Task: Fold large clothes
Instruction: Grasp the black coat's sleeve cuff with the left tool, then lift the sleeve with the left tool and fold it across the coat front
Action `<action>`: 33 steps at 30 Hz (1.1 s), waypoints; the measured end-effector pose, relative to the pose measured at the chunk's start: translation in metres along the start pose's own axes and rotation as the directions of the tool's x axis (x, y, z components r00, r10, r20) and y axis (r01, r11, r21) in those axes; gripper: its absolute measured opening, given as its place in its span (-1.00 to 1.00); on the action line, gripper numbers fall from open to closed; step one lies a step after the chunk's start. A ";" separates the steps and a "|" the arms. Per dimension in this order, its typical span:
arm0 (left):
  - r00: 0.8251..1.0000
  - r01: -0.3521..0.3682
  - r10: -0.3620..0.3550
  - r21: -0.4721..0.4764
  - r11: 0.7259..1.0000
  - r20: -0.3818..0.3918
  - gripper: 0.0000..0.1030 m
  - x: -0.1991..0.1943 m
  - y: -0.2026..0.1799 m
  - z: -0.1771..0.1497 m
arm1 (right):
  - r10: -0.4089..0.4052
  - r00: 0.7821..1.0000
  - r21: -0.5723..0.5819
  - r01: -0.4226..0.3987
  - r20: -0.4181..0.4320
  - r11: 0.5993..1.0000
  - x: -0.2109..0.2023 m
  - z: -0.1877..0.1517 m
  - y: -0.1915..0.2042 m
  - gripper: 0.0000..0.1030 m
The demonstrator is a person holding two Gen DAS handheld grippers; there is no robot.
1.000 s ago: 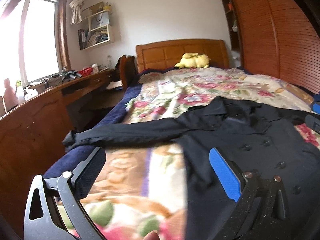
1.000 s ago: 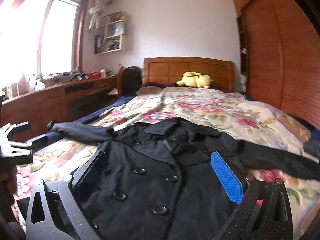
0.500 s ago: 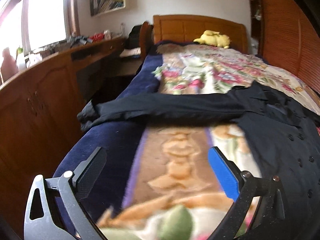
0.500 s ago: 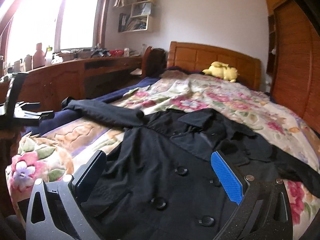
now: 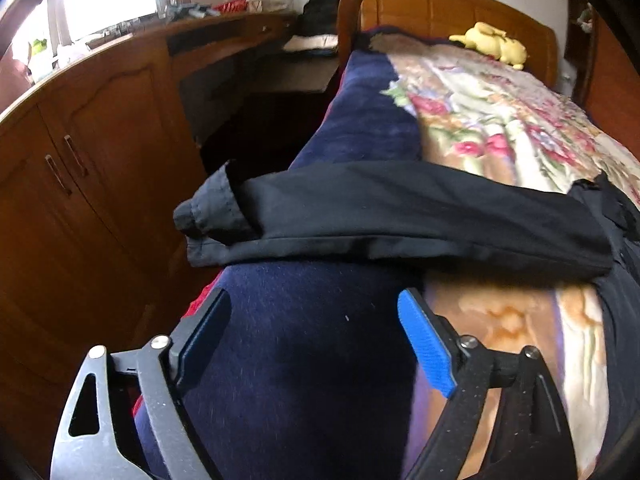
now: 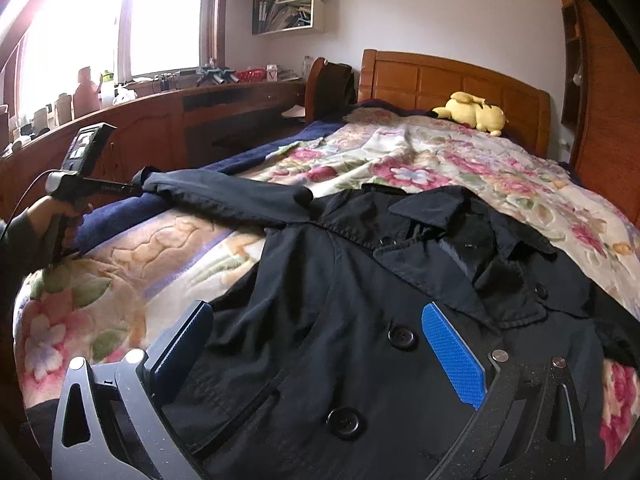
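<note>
Swinging away from the coat's buttoned front since a second ago, the left gripper (image 5: 312,320) is now hovering over the navy blanket (image 5: 300,360) at the bed's edge, just short of the outstretched sleeve (image 5: 360,208). Its jaws are closing, though they are still standing wide apart with only blanket showing between them, touching nothing. The black double-breasted coat (image 6: 360,320) is lying face up across the floral bedspread (image 6: 440,160), its far sleeve running out of the right wrist view. The right gripper (image 6: 316,340) is hanging over the coat's buttons, jaws wide apart and gripping nothing. At the left rim of that view, the person's hand (image 6: 56,216) is holding the left gripper's handle; its fingertips are hard to make out against the sleeve cuff (image 6: 148,178).
</note>
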State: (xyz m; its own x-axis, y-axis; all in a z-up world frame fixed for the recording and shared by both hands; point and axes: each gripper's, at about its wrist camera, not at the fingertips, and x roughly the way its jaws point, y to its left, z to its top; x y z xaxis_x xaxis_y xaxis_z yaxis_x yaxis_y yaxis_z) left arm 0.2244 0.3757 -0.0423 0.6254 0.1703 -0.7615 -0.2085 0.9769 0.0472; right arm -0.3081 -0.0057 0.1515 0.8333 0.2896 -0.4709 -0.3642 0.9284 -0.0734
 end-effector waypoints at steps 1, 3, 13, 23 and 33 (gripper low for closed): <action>1.000 -0.011 0.011 0.016 1.000 -0.009 0.61 0.006 -0.003 0.003 | -0.002 1.000 -0.001 0.002 0.002 1.000 0.000 0.001 -0.003 1.00; 0.999 -0.048 0.049 0.065 0.997 -0.015 0.60 0.012 -0.011 0.008 | 0.000 1.000 0.002 0.000 0.004 1.000 0.002 0.003 -0.002 1.00; 0.984 -0.160 0.175 0.284 0.945 -0.025 -0.05 0.043 -0.041 0.032 | 0.011 1.000 0.026 -0.012 0.013 1.000 0.000 -0.008 -0.001 1.00; 0.985 -0.173 0.159 0.294 0.940 0.072 -0.94 0.022 -0.057 0.040 | 0.002 1.000 0.023 -0.002 -0.023 1.000 -0.001 -0.015 -0.010 1.00; 0.977 -0.030 -0.042 0.333 0.942 0.207 -0.94 -0.068 -0.131 0.047 | -0.025 0.999 0.061 0.027 -0.032 0.998 -0.022 -0.020 -0.028 0.90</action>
State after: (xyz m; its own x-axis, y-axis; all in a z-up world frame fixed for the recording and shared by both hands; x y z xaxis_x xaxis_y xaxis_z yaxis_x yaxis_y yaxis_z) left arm 0.2449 0.2428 0.0337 0.7756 0.1525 -0.6125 0.0352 0.9584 0.2832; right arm -0.3242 -0.0428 0.1464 0.8286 0.2587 -0.4964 -0.3156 0.9483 -0.0327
